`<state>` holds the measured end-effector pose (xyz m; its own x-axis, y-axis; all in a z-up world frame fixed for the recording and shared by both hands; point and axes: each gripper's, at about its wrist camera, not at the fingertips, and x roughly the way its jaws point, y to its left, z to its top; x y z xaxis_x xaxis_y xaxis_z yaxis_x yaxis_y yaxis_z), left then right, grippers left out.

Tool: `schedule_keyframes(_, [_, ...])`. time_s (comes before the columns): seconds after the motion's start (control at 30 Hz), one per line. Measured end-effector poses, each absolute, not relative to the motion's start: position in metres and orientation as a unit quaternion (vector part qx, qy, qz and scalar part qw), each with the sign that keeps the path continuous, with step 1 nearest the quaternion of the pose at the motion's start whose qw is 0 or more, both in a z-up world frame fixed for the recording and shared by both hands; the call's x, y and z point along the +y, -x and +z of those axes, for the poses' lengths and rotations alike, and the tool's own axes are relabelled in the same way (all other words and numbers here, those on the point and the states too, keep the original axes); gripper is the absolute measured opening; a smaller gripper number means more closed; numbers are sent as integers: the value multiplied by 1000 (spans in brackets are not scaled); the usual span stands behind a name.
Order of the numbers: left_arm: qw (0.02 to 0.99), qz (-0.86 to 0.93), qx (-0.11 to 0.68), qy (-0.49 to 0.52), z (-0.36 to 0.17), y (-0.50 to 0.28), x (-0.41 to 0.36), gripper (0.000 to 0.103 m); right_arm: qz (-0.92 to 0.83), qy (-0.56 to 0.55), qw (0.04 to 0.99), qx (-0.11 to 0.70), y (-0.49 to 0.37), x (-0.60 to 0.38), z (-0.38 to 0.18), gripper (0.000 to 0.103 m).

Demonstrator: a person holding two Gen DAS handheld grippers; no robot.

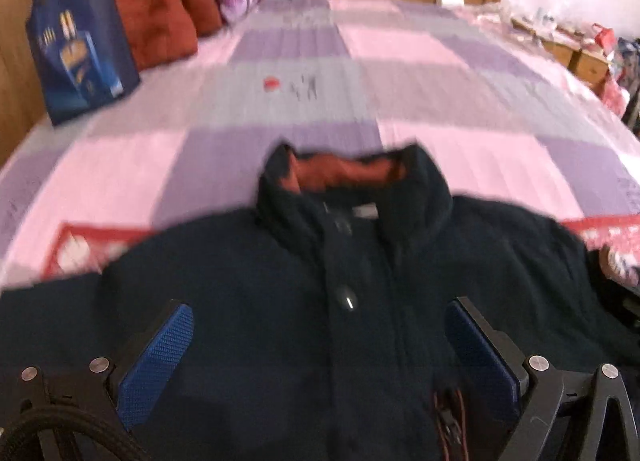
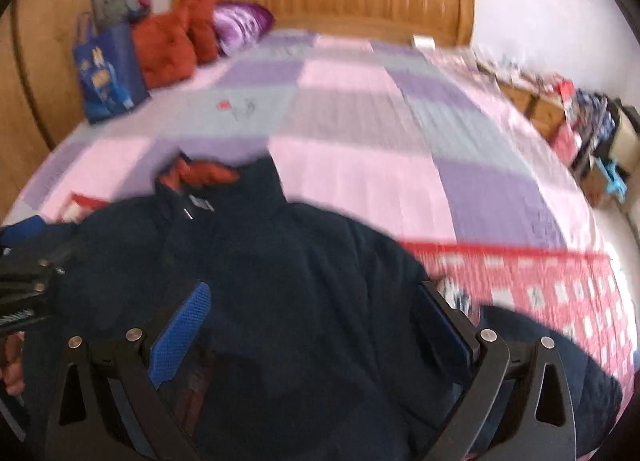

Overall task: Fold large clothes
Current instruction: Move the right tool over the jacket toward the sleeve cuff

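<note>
A dark navy padded jacket [image 1: 320, 301] is lying front-up on the bed [image 1: 360, 101], directly under both spread-open, empty tongs, left [image 1: 320, 341] and right [image 2: 312, 325]. It looks bulky, soft, and fairly heavy; shoulder seams or hem seem the best holds.

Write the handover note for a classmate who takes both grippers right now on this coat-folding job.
Left gripper: jaws wide open, holding nothing, over the coat's front.
Right gripper: jaws wide open, holding nothing, over the coat's right side.
The dark navy coat lies front up on the checked quilt, buttoned, collar toward the headboard, sleeves spread outward.
Done: coat laid out.
Left: no fold visible yet; the folding remains.
</note>
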<state>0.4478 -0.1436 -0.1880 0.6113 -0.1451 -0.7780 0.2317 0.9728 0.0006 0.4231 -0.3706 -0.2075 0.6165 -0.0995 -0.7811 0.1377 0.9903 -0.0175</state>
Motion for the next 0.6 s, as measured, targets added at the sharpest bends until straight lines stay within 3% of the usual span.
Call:
schedule_keyframes(0.33, [881,-149,434,-111,-256,-424,-226,103,-160,7,869,468,-379,-508,-280,103])
schedule_keyframes(0.53, [878,-138,447,-105,-295,-410,-234,103,-211,-100,858,458,-266,-655,-313,103])
schedule_keyframes(0.6, [883,-136,437,-101,-296,-406,-233,103,-286,-85,827,476,-227,-696,-321,103])
